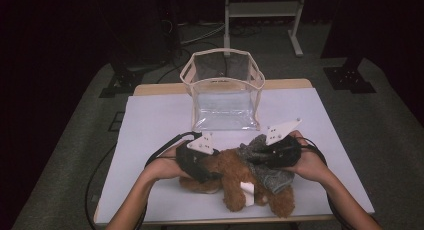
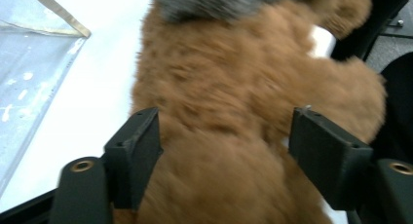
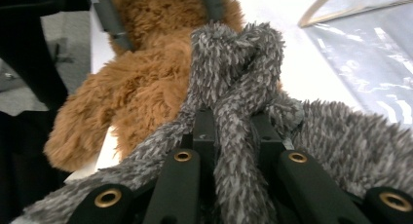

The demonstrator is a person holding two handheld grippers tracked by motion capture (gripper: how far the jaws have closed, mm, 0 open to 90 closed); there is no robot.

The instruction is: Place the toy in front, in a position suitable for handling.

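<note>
A brown plush bear (image 1: 235, 177) lies on the white table cover (image 1: 150, 120) near the front edge, with a grey fuzzy scarf (image 1: 275, 179) draped over it. My left gripper (image 1: 202, 165) is open, its jaws standing wide on either side of the bear's body (image 2: 224, 87); in the left gripper view that gripper (image 2: 229, 160) has fur between its pads. My right gripper (image 1: 270, 154) is shut on a strand of the grey scarf (image 3: 234, 53), pinched just past the jaws (image 3: 234, 131). The bear (image 3: 141, 83) lies behind the scarf.
A clear plastic bag (image 1: 225, 90) with beige trim stands open-topped at the back middle of the table; its wall is in the left gripper view (image 2: 29, 53) and the right gripper view (image 3: 370, 53). A metal stand (image 1: 262, 10) is on the floor beyond.
</note>
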